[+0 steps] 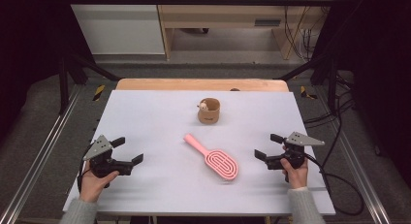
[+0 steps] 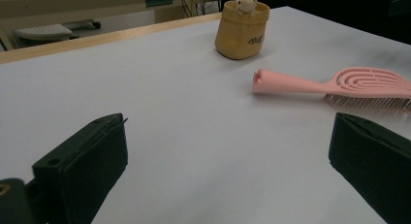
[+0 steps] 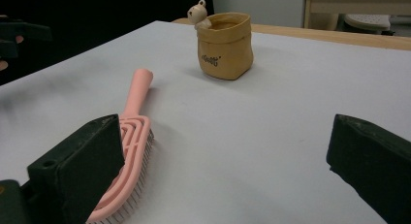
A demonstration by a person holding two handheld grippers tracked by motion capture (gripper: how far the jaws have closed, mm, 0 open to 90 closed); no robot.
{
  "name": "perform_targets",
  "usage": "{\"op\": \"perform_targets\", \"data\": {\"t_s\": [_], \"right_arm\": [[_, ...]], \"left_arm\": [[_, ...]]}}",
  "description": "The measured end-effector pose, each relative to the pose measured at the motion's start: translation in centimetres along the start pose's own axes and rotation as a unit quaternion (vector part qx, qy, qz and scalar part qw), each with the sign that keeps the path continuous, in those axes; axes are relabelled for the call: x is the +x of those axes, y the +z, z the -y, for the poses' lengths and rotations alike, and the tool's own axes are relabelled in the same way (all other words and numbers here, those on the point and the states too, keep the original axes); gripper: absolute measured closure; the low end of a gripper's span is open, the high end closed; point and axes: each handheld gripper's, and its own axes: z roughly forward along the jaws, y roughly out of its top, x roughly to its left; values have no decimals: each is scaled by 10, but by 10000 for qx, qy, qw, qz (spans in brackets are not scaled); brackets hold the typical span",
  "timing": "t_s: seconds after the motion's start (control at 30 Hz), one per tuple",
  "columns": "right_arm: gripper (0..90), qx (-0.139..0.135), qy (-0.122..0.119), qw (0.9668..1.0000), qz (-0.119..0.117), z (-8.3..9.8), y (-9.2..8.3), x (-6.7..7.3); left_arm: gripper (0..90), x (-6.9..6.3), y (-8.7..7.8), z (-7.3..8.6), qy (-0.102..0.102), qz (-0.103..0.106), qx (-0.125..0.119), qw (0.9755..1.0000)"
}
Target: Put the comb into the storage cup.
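Note:
A pink hairbrush (image 1: pixel 213 157) (image 2: pixel 339 83) (image 3: pixel 130 136) lies bristles down in the middle of the white table top (image 1: pixel 160 112), its handle pointing to the far left. Behind it stands a small tan pot (image 1: pixel 209 111) (image 2: pixel 242 30) (image 3: pixel 225 44) with a little bear figure at its rim. My left gripper (image 1: pixel 128 150) (image 2: pixel 228 170) rests near the table's front left, open, nothing between its jaws. My right gripper (image 1: pixel 268 146) (image 3: pixel 223 170) sits at the front right, open and empty, its jaws facing the brush head. A hand holds each one.
A wooden strip (image 1: pixel 201 84) edges the table's far side. Black frame rails (image 1: pixel 82 64) stand at both sides, and cables (image 1: pixel 339 185) trail off the right edge. Wooden furniture (image 1: pixel 228 15) stands beyond on the floor.

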Motion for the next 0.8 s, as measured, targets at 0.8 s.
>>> {"op": "perform_targets", "data": {"t_s": [0.8], "right_arm": [[4,92,-21,10000,-1,0,1,0]], "left_arm": [[3,-22,13,-14,148,79,160,9997]]}}
